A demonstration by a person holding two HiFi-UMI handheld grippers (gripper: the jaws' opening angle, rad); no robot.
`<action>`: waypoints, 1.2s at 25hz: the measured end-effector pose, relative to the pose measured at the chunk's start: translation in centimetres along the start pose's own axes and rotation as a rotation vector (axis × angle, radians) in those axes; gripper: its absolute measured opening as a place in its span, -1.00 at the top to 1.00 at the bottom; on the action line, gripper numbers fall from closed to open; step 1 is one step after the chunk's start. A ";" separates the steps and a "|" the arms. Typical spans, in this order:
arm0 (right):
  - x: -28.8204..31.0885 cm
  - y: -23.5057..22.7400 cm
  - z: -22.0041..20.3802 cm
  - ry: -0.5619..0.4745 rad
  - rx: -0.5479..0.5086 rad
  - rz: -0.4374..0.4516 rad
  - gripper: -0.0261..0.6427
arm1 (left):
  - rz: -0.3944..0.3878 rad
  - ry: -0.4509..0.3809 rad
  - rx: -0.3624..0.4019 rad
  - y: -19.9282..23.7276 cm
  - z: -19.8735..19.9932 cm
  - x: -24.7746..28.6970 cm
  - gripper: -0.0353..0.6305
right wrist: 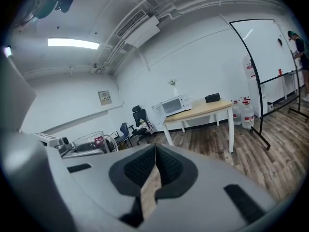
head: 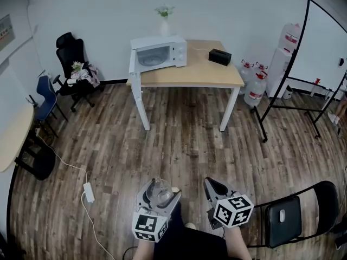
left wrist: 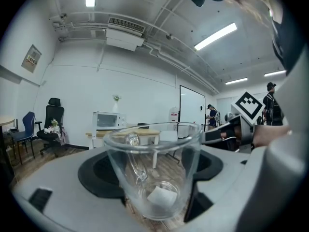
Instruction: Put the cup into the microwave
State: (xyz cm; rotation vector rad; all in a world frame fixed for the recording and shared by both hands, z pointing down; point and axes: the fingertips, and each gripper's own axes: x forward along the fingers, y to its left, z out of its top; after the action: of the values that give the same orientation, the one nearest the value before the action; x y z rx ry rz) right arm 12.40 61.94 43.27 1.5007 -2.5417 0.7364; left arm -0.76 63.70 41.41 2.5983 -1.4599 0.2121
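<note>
Glass cup (left wrist: 154,170) clamped upright between left tongs (left wrist: 153,187).

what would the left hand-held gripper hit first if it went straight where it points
Past the clear glass cup in the left hand-held gripper, the way looks free up to the light wooden table, near the white microwave; depth is unclear.

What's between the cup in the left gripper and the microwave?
Head view: only bare wood floor, then the table's front edge, between the cup and the microwave, whose door stands open.
</note>
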 end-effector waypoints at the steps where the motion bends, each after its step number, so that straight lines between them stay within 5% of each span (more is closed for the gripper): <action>1: 0.1 -0.1 0.0 0.002 -0.001 0.000 0.94 | 0.003 -0.001 0.000 0.0 0.0 0.1 -0.30; 23: 7.4 -3.9 4.5 0.008 -0.006 -0.039 0.94 | 0.003 0.005 0.038 4.9 2.2 7.9 -0.30; 30: 11.6 -4.8 6.1 0.007 0.012 -0.033 0.94 | -0.025 -0.011 -0.070 8.2 3.4 10.9 -0.30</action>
State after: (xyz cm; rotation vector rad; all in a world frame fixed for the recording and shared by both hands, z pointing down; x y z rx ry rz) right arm 11.51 47.96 43.33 1.5365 -2.5060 0.7523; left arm -1.98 49.70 40.77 2.5641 -1.4112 0.1415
